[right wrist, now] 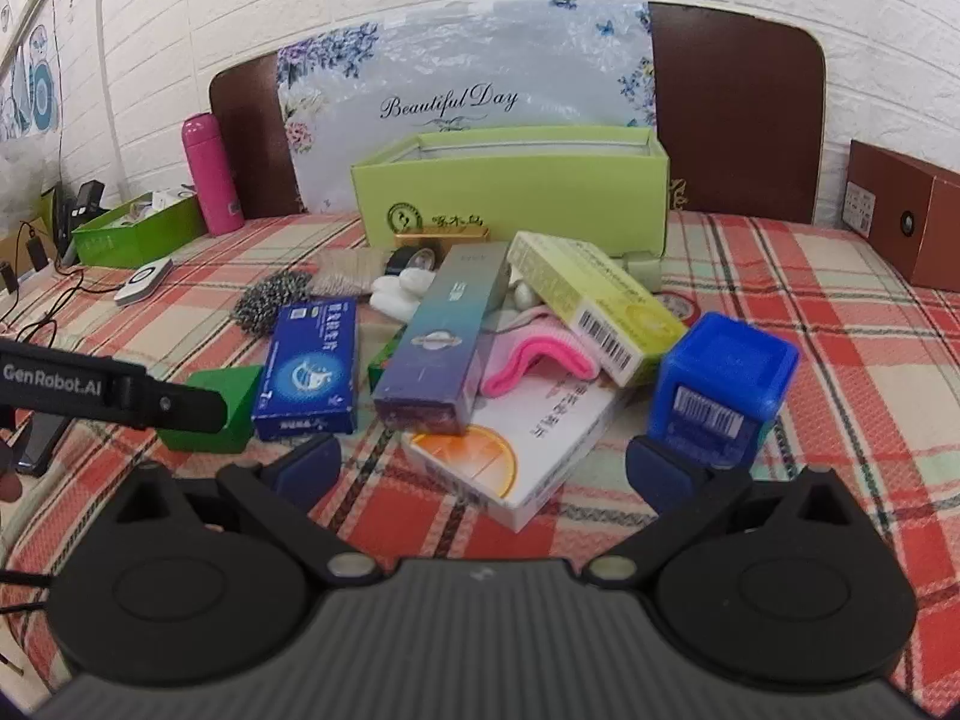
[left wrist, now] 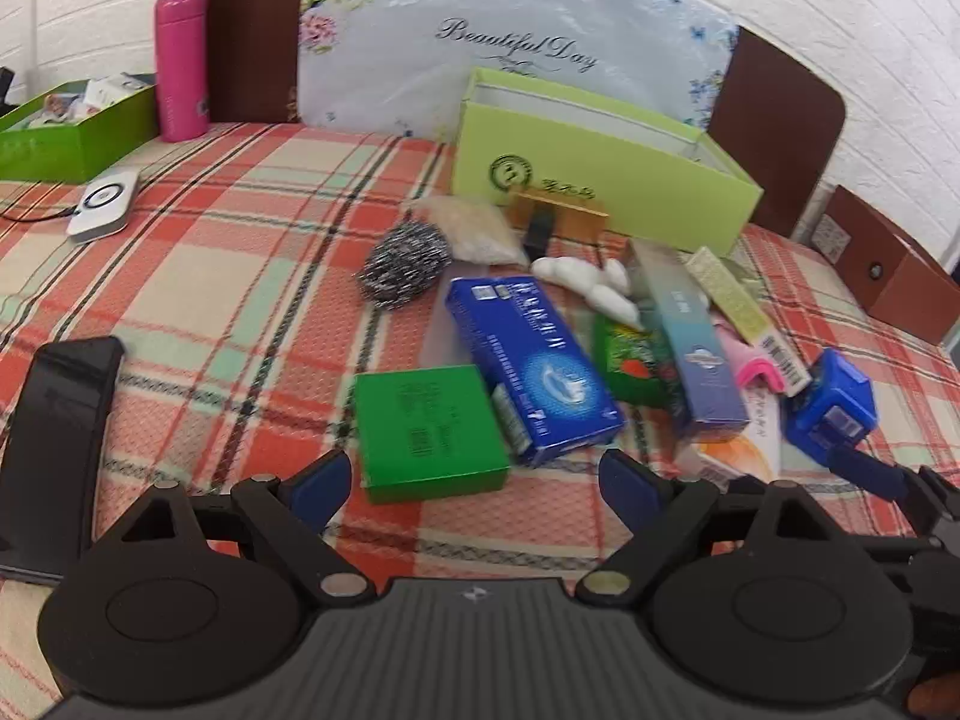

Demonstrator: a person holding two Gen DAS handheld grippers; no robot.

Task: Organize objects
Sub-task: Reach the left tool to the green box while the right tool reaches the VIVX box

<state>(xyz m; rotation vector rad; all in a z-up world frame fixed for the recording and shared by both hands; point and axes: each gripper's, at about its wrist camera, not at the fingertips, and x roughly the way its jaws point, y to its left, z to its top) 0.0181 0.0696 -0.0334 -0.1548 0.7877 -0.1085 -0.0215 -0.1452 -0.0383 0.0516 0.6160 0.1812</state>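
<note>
A pile of small items lies on the plaid cloth in front of an open light-green box [left wrist: 600, 174] [right wrist: 510, 192]. The pile holds a green box [left wrist: 429, 432], a blue box [left wrist: 534, 360] [right wrist: 309, 369], a tall blue-purple box [right wrist: 447, 339], a yellow-green box [right wrist: 594, 306], a blue cube [right wrist: 723, 387], a white orange-print box [right wrist: 510, 450], a pink item [right wrist: 528, 360] and a steel scourer [left wrist: 405, 261]. My left gripper [left wrist: 474, 480] is open just before the green box. My right gripper [right wrist: 483, 468] is open over the white box, its right finger beside the blue cube.
A pink bottle [left wrist: 180, 63] and a darker green tray [left wrist: 66, 126] stand at the back left, with a white device [left wrist: 102, 201] on a cable. A black phone [left wrist: 57, 456] lies at the left. A brown box [right wrist: 900, 216] stands at the right. A headboard backs the scene.
</note>
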